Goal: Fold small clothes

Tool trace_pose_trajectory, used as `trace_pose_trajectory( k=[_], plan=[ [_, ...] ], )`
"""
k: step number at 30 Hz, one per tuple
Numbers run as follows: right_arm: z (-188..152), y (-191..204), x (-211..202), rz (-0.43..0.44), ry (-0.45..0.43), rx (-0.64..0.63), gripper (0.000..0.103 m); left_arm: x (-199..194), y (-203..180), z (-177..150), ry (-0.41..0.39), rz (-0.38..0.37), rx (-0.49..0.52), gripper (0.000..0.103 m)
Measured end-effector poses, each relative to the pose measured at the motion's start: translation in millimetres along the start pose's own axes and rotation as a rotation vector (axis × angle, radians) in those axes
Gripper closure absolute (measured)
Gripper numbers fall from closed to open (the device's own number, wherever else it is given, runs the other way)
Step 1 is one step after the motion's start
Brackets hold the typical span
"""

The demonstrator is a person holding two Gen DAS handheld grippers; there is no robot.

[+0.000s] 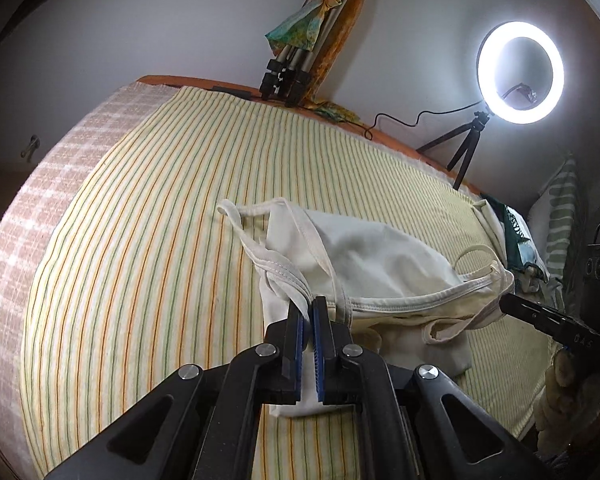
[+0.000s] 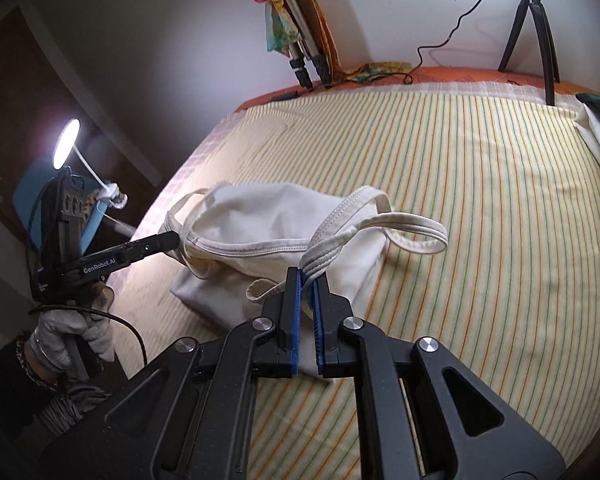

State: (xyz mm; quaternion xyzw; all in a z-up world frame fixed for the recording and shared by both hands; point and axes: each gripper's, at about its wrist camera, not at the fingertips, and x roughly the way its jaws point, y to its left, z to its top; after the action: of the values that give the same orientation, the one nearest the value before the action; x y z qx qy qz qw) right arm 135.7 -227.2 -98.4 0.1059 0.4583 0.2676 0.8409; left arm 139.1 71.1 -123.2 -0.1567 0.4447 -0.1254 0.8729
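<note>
A small white tank top (image 1: 380, 264) lies bunched on the striped bed sheet (image 1: 148, 240). My left gripper (image 1: 308, 308) is shut on its shoulder straps at one end and holds them slightly raised. My right gripper (image 2: 308, 276) is shut on the straps at the other end (image 2: 332, 236). The top (image 2: 260, 216) hangs stretched between the two grippers, its lower part resting on the sheet (image 2: 480, 200). The right gripper also shows in the left wrist view (image 1: 504, 304), and the left gripper in the right wrist view (image 2: 176, 240).
A lit ring light on a small tripod (image 1: 520, 72) stands at the bed's far edge, its cable trailing. A folded tripod with a colourful cloth (image 1: 300, 52) leans on the wall. More clothes (image 1: 516, 236) lie at the right. A lamp (image 2: 66, 144) stands left of the bed.
</note>
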Motion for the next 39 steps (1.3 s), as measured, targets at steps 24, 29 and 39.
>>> trace_pose_trajectory(
  k=[24,29,39],
  plan=[
    [-3,29,-11,0.015,0.008,-0.063,0.095,-29,-48,11,-0.009,-0.027,0.117,0.083],
    [7,23,28,0.023,0.072,-0.058,0.095,12,-54,21,0.068,0.009,0.118,0.083],
    [-21,23,42,-0.083,0.174,-0.2,0.095,22,-28,-26,0.229,0.041,0.082,0.083]
  ],
)
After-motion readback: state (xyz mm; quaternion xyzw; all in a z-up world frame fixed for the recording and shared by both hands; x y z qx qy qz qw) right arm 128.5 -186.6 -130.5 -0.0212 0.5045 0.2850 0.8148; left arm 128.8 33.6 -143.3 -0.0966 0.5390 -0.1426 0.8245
